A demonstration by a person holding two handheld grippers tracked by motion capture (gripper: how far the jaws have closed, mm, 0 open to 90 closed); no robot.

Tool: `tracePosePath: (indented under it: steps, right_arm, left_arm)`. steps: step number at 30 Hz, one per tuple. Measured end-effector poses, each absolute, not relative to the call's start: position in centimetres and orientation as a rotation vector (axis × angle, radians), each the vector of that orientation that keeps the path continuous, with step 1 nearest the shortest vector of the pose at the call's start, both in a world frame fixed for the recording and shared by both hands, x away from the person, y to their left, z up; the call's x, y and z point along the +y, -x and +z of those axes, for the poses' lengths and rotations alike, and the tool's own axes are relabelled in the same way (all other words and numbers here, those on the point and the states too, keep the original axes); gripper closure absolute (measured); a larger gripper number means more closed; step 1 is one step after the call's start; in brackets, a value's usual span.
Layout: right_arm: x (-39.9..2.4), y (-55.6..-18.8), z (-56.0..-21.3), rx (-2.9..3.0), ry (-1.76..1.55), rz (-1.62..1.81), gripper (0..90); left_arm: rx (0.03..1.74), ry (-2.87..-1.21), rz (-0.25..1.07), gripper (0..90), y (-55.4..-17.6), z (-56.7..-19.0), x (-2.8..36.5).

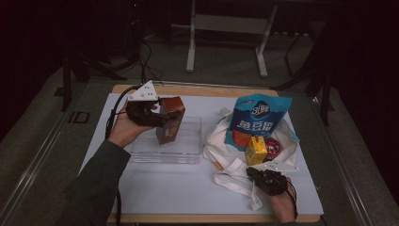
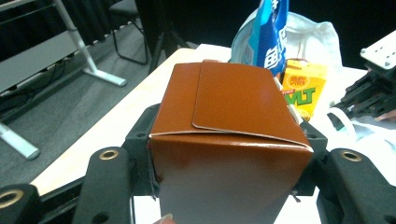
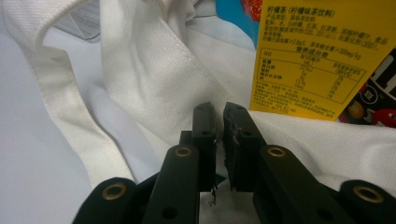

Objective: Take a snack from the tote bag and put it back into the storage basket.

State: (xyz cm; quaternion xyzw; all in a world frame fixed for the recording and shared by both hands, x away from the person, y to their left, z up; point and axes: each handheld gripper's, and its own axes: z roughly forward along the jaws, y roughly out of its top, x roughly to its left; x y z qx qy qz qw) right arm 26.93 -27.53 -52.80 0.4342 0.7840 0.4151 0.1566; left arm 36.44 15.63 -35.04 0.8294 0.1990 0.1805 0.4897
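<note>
A brown carton hangs upright over the clear plastic tray, with my left gripper shut on its sides. In the left gripper view the carton has its folded top toward the camera and sits between the two jaws of that gripper. At the table's front right, my right gripper rests on the white cloth bag. Its jaws stand almost together, pinching a fold of the bag's fabric.
On the opened bag stand a blue snack pouch, a yellow drink carton and a red candy pack. The bag's straps trail toward the front edge. A white sheet covers the wooden table.
</note>
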Motion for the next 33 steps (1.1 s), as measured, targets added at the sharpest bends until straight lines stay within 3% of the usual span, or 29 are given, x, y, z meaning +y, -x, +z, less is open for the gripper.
tracePosePath:
  steps: [33]
  right_arm:
    - [-27.5, -26.9, -52.8, 2.242, -1.248, 1.184, 83.3]
  left_arm:
    - [0.581, -2.137, 0.469, 42.6, -35.7, -37.3, 20.0]
